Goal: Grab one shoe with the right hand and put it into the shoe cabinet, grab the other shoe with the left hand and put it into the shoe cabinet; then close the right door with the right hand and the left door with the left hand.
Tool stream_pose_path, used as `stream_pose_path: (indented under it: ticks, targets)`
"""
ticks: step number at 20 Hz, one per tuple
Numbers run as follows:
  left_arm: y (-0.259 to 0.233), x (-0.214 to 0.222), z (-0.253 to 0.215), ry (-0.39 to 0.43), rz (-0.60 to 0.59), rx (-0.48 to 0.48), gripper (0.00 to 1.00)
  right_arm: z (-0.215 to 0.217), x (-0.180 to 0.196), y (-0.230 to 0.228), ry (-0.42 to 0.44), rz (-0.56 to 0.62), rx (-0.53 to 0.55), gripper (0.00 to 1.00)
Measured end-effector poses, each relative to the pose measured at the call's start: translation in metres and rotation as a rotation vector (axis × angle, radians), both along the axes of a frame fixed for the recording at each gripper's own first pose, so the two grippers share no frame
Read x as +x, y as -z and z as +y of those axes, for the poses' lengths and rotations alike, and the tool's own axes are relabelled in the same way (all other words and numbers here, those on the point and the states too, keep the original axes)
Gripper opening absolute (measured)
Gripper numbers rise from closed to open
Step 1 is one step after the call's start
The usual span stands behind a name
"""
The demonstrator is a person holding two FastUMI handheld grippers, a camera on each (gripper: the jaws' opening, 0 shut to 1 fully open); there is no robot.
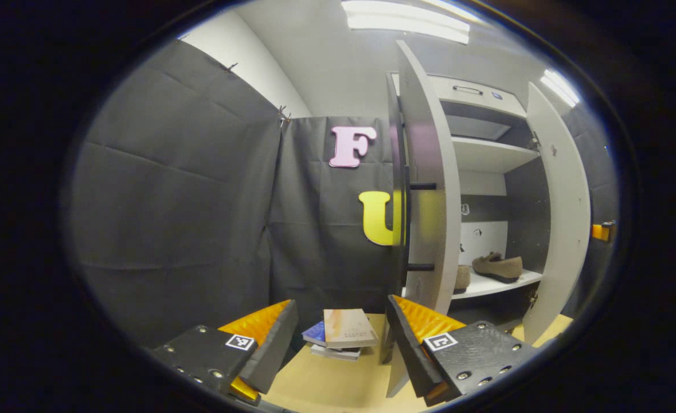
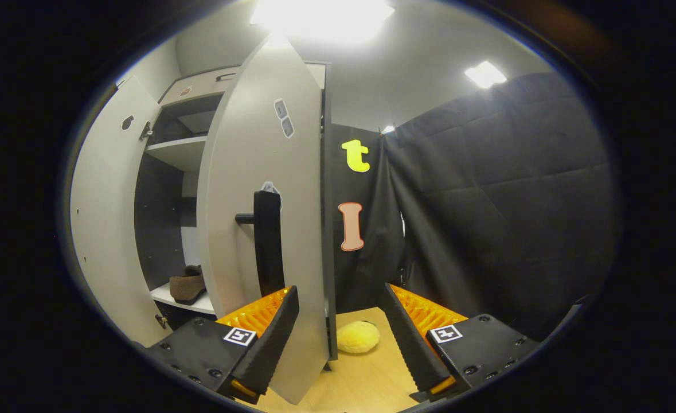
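Both shoes (image 1: 497, 267) sit on the cabinet shelf (image 1: 501, 283). I keep my right tool (image 2: 338, 321) released, straddling the right door (image 2: 263, 229) edge to push it closed; left tool (image 1: 340, 330) released.

Open doors (image 2: 257, 172) flanking cabinet mouth.

Your left gripper (image 1: 340, 338) hangs open before the cabinet's left door (image 1: 429, 189), both shoes (image 1: 498, 267) on its shelf (image 1: 495, 285).
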State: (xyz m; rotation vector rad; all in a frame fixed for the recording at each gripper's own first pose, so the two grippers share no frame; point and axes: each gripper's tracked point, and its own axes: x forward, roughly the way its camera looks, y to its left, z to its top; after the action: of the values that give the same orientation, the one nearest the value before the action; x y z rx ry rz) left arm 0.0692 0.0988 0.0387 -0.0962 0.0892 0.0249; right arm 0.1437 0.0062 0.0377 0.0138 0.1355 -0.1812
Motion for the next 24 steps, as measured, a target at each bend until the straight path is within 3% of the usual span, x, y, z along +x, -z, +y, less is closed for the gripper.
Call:
stream_pose_path:
  ticks: [4,5,6,10,24]
  targets:
    - [0.001,0.003,0.006,-0.004,0.002,0.003,0.93,0.028,0.014,0.005,-0.057,0.007,0.006,0.94]
    - [0.003,0.004,0.007,-0.007,0.006,0.000,0.93,0.033,0.017,0.007,-0.071,0.011,0.001,0.88]
    - [0.006,0.006,0.009,-0.008,0.010,-0.002,0.93,0.040,0.019,0.008,-0.083,0.016,-0.001,0.88]
    - [0.006,0.010,0.011,-0.010,0.013,0.002,0.93,0.051,0.023,0.010,-0.110,0.022,-0.011,0.97]
    - [-0.040,0.062,0.003,-0.044,-0.070,0.020,0.93,0.000,-0.019,0.021,-0.041,0.032,-0.013,0.98]
